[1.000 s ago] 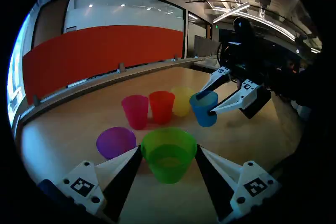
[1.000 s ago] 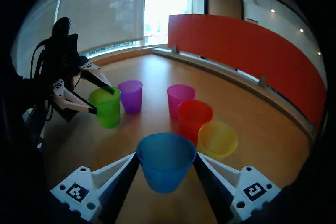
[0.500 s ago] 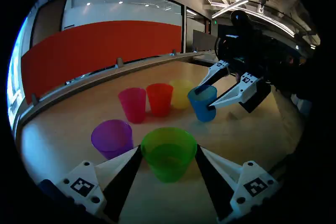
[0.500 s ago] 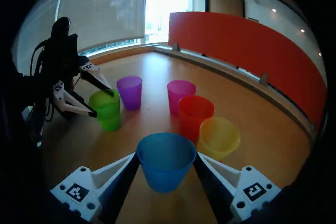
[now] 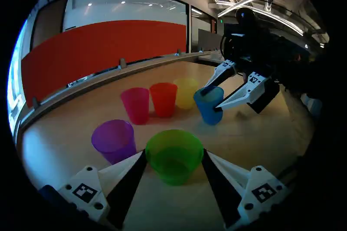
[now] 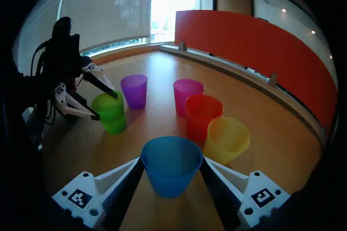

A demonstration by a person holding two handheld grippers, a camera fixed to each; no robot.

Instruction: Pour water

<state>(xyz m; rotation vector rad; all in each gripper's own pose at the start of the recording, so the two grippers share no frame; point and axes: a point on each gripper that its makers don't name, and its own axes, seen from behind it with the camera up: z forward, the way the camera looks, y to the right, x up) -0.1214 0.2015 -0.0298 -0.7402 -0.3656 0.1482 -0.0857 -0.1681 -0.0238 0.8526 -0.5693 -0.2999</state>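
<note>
table (image 5: 60, 131), wood, items left to right in left gripper view.
- purple cup (image 5: 113, 140): toward left edge.
- pink cup (image 5: 136, 104), red cup (image 5: 163, 99): row, mid-table.
- green cup (image 5: 174, 161): upright, pinched between fingers of left gripper (image 5: 173, 153), just beside purple cup.
- yellow cup (image 5: 185, 92): end of row.
- blue cup (image 5: 209, 112): upright, pinched by right gripper (image 5: 209, 101), right of row.
- change: over last second both held cups drifted only slightly; neither tipped.
- judged: pour not yet begun. water in either cup could not be told.

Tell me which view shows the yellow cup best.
The right gripper view: the yellow cup stands near and large, unobstructed. The left gripper view shows it farther off, small, between the red cup and the blue cup.
</note>
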